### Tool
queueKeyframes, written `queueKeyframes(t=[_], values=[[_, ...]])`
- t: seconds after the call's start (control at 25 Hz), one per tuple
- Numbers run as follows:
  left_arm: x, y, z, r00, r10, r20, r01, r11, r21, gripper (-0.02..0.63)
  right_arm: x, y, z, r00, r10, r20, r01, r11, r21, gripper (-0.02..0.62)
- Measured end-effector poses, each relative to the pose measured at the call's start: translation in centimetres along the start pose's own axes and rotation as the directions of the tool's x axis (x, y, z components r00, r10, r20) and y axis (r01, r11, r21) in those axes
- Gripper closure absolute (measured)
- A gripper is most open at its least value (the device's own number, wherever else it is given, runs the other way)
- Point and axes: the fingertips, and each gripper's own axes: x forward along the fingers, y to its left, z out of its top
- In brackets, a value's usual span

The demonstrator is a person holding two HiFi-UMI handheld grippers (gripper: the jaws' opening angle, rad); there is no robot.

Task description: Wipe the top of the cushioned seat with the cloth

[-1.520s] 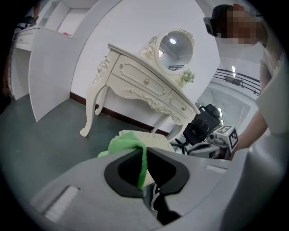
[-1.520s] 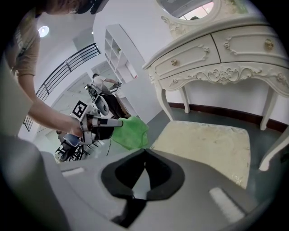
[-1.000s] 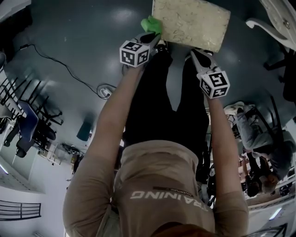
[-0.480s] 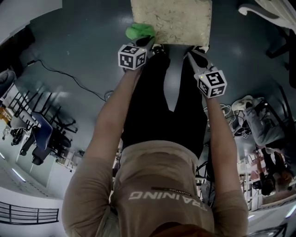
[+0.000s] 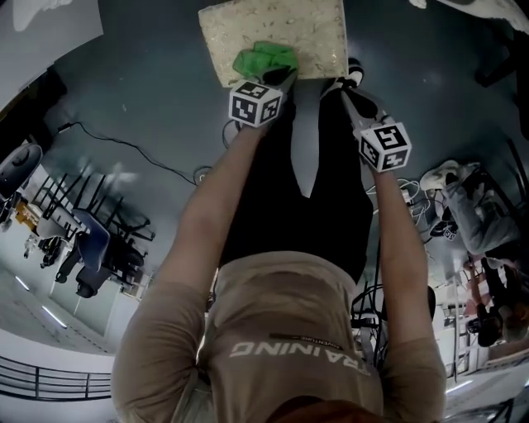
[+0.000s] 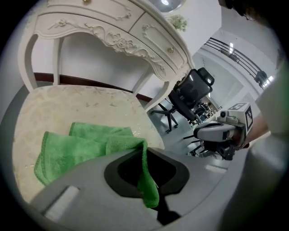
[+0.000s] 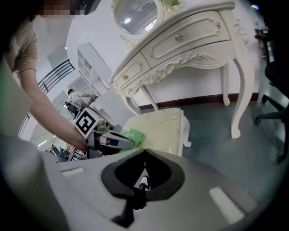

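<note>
Right now my left tongs (image 5: 281,80) are clamped on a fold of the green cloth (image 5: 264,59). The left gripper view shows a strip of it pinched between the jaws, while the rest lies bunched on the cream cushioned seat (image 5: 273,25), close to its near edge. My right tongs (image 5: 349,86) hang off the cushion beside the seat's near corner, jaws together and holding nothing. I'd judge the wipe barely started, since most of the top lies beyond the cloth. The grip worries me: it takes only a narrow bit of fabric, so a hard push could roll the cloth under itself or tug it loose. Too steep an angle might put the hard tips on the upholstery rather than the cloth. Nothing steadies the seat either — a firm stroke could shove it across the floor toward the dressing table (image 7: 180,49).
</note>
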Motion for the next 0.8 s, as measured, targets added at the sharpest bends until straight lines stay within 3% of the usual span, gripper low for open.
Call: queueKeyframes(t=[0.36, 0.6, 0.8], values=[[6.8, -7.7, 2.1, 0.989, -0.126, -0.079, 0.129, 0.991, 0.033, 0.581, -3.1, -5.9, 0.6, 1.0, -0.022, 0.005, 0.022, 1.0, 0.022, 0.6], [10.5, -12.3, 3.7, 0.98, -0.183, -0.076, 0.185, 0.983, 0.016, 0.581, -5.6, -8.8, 0.3, 1.0, -0.019, 0.008, 0.019, 0.999, 0.049, 0.6], [12.9, -16.0, 4.4, 0.952, -0.283, -0.118, 0.287, 0.958, 0.011, 0.581, -7.3, -10.8, -0.8, 0.999, -0.032, 0.0, 0.032, 0.997, 0.075, 0.6]])
